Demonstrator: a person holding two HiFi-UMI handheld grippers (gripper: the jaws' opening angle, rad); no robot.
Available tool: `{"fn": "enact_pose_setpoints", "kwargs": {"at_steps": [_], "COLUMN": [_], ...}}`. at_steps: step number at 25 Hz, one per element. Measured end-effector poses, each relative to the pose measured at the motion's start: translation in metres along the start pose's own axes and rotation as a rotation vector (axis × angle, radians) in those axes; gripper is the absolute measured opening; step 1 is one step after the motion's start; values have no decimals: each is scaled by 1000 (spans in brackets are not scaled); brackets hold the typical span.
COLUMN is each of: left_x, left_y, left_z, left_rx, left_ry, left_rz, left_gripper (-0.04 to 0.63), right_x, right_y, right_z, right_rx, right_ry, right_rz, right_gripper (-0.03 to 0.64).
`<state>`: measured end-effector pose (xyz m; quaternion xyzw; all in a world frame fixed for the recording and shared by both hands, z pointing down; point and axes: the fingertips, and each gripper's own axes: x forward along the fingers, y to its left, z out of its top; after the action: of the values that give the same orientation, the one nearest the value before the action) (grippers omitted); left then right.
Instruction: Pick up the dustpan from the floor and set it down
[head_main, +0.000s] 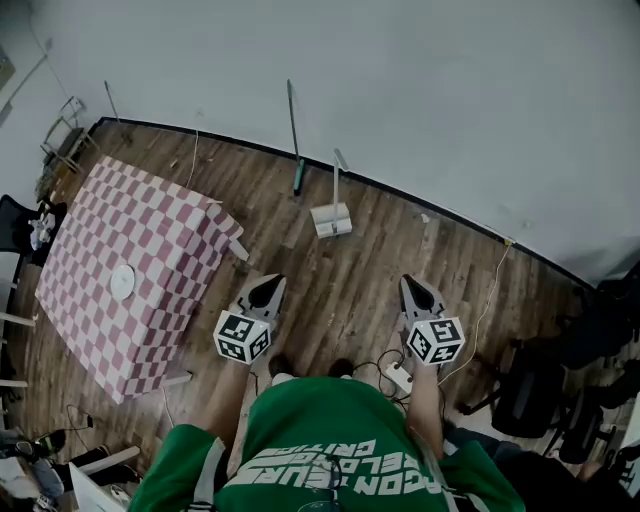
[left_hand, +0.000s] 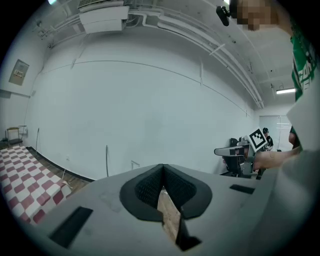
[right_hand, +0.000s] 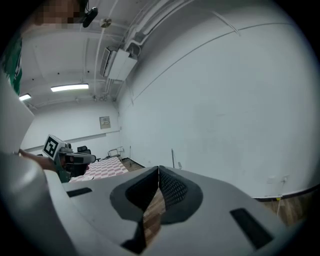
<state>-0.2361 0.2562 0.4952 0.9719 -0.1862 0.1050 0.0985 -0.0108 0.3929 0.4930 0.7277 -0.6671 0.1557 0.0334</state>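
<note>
Up at twelve o'clock by the wall (head_main: 400, 80), the dustpan (head_main: 331, 220) sits on the floor (head_main: 340, 300), well apart from both tongs. Left gripper (head_main: 266, 287) and right gripper (head_main: 413, 285) are clenched, empty. Best walk closer, open one, grab its handle (head_main: 335, 180).

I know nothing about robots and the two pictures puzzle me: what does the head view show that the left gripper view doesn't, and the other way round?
Only the head view: the dustpan with its white pan on the wooden floor, and the left gripper and right gripper seen from above.
Only the left gripper view: ceiling pipes, a framed notice, and the left gripper's jaws closed on nothing.
Both: the checked table and the white wall.
</note>
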Motion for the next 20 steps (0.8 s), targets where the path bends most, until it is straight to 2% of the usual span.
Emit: {"fn": "enact_pose_setpoints", "kwargs": {"at_steps": [5, 14, 20], "left_x": [20, 43, 56], "left_y": [-15, -42, -28], "left_z": [1, 0, -6], "left_rx": [-19, -5, -4], "left_ry": [-8, 3, 20], "left_rz": [16, 25, 27], "left_gripper": [3, 3, 3], "right_x": [-3, -8, 4], "right_y": [-29, -66, -73], "right_z": [-3, -12, -19], "right_rx": [3, 32, 42], "right_ry": [11, 28, 38], "right_rz": [3, 11, 7], "right_gripper": [11, 11, 11]}}
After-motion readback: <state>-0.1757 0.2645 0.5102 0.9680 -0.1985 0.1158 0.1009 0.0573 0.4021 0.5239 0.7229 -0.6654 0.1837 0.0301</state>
